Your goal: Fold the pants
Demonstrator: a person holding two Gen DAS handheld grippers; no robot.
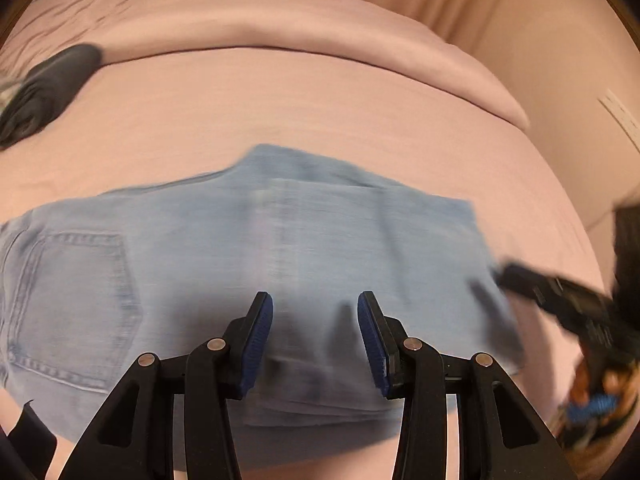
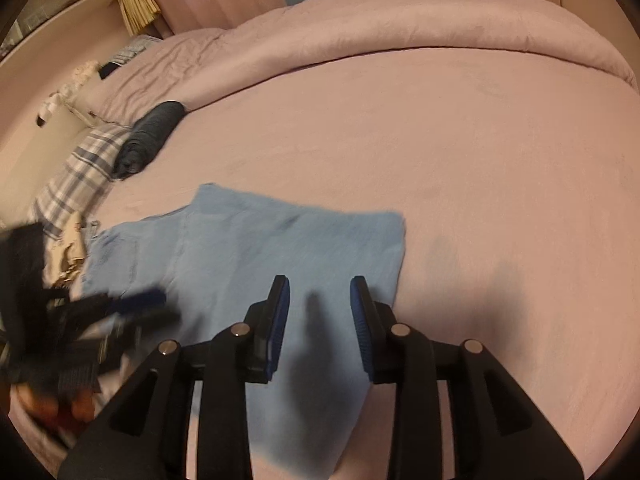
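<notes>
Light blue jeans [image 1: 280,240] lie folded on the pink bed sheet [image 1: 320,112], with a back pocket showing at the left. My left gripper [image 1: 316,304] hovers over their near middle, open, with nothing between its blue pads. In the right wrist view the jeans [image 2: 260,240] spread out from the left, and my right gripper [image 2: 320,284] stands open over their right part, gripping nothing. Each gripper also shows as a blur in the other's view: the right gripper [image 1: 552,292] at the jeans' right edge, the left gripper [image 2: 132,308] over their left part.
A dark rolled garment [image 2: 152,132] lies at the back left beside a plaid pillow [image 2: 76,184]. A pushed-back pink duvet [image 2: 400,28] runs along the far side of the bed. Bare pink sheet [image 2: 480,200] stretches to the right of the jeans. Curtains hang behind.
</notes>
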